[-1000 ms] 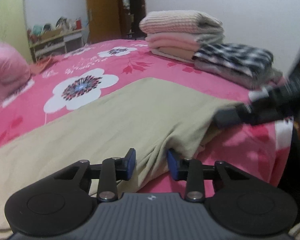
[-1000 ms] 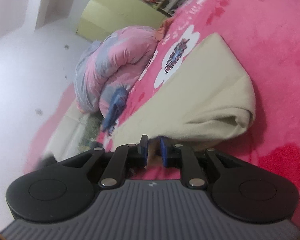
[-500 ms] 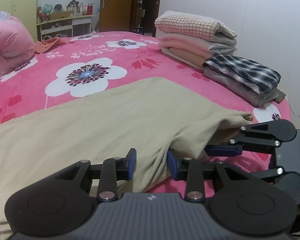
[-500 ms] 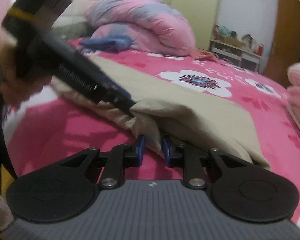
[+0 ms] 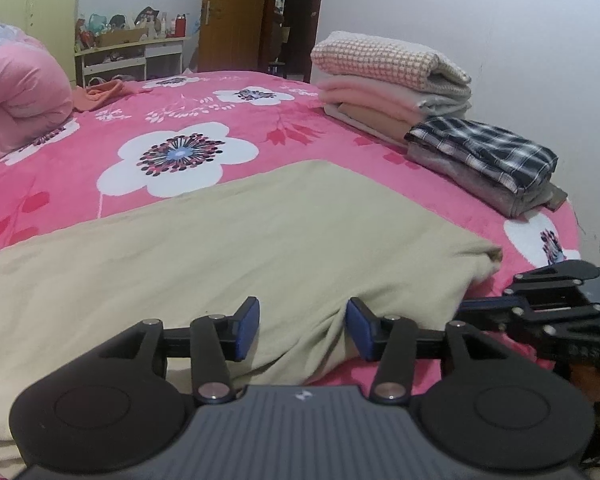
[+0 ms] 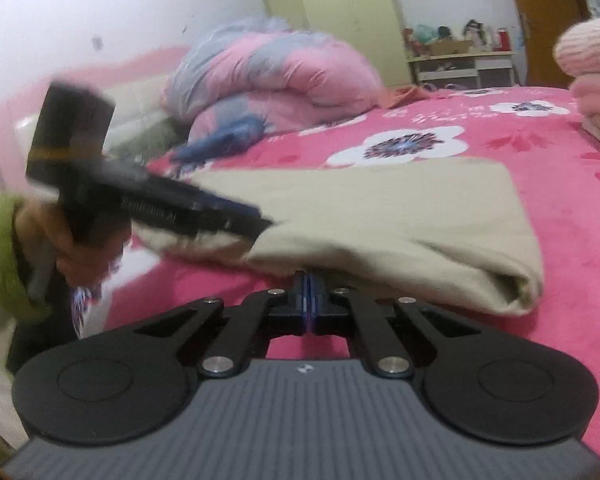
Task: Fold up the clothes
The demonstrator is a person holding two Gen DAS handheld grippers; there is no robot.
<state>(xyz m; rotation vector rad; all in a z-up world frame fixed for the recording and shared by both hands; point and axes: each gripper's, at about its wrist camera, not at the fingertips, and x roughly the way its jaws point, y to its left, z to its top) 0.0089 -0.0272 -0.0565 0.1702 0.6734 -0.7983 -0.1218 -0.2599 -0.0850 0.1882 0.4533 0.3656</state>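
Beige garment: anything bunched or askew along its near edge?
Yes. The beige garment lies flat on top, but its near edge puckers between the opening jaws of the left gripper, and its right corner droops in a loose roll.

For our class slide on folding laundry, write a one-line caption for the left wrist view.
Left gripper, jaws opening, straddles the near edge of a beige garment on a pink floral bed.

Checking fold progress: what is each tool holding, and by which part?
Left tool: jaws opening around a near fold of the beige fabric garment, no firm hold. Right tool: shut at its near edge; whether fabric is pinched cannot be told.
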